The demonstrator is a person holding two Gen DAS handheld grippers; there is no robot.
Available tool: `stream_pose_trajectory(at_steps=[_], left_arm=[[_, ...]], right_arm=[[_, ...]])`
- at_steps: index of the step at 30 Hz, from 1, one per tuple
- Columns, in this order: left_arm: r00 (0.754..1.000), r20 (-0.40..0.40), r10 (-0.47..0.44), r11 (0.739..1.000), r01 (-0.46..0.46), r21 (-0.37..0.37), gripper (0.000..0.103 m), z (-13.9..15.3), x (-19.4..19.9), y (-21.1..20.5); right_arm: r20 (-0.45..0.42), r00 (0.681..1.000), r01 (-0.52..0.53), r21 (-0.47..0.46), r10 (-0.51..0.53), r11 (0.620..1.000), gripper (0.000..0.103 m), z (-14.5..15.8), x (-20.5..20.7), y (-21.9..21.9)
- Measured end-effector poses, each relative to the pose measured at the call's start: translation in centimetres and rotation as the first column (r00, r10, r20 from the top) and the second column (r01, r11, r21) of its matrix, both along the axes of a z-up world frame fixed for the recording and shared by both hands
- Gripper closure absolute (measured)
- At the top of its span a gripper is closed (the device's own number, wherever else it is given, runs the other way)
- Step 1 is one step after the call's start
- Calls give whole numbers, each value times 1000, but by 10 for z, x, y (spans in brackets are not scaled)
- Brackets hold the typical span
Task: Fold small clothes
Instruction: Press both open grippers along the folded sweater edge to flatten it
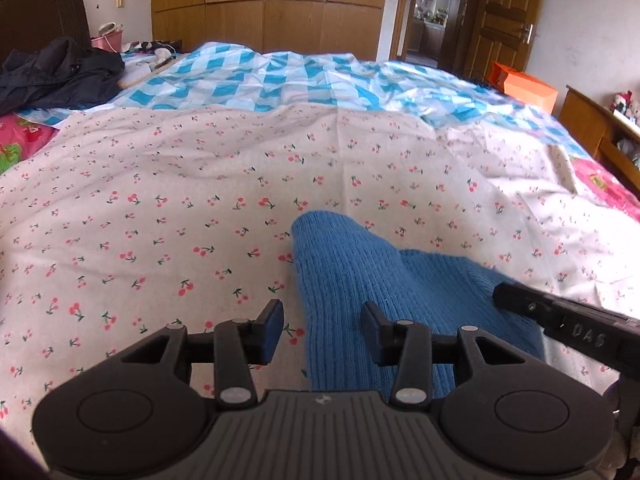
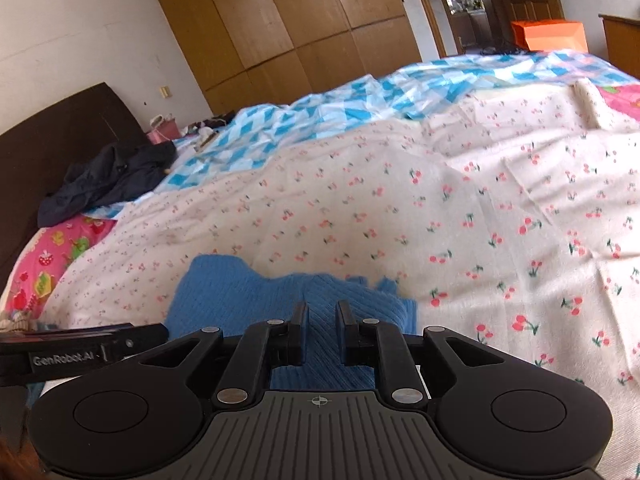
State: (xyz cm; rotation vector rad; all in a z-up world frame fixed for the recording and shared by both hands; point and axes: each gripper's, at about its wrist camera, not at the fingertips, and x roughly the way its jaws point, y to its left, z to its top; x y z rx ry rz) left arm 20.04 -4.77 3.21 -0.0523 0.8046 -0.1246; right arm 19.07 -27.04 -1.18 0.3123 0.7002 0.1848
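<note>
Bedroom scene: cherry-print sheet (image 1: 200, 184) covers the bed, dark jacket (image 1: 56, 76) piled far left by the headboard. Blue knit garment (image 1: 360, 280) lies on the sheet near the front edge. Left gripper (image 1: 324, 332) hangs released over its left edge, nothing pinched. Right gripper (image 2: 322, 332) sits over the knit, jaws narrow; can't tell if it's grasping.

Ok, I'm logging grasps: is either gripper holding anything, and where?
Nothing is held: left gripper and right gripper both stand open over the blue knit.
</note>
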Motion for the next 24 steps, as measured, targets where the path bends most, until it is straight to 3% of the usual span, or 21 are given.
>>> stream_pose_trajectory(at_steps=[2,5,9,19,24], left_arm=[[1000,-15,-9,1000,9,2,54,-9,1,-1],[1000,-24,7,1000,-7,-9,50,-18,1,1],[999,-22,37,999,-38,-15,49,-13,-2,4],[998,41,40,995,-44,85,49,11,-65,0],[999,-39,0,987,6,160,45,-9,-76,-11]], right_arm=[[11,1000,0,12,0,1000,89,-14,-3,-7],[-6,1000,12,32,-12,999,93,-10,5,-13],[-6,1000,6,26,-6,1000,93,-12,9,-12],[35,999,-21,50,20,999,86,11,-17,-20],[18,1000,-25,31,24,999,86,16,-27,-15]])
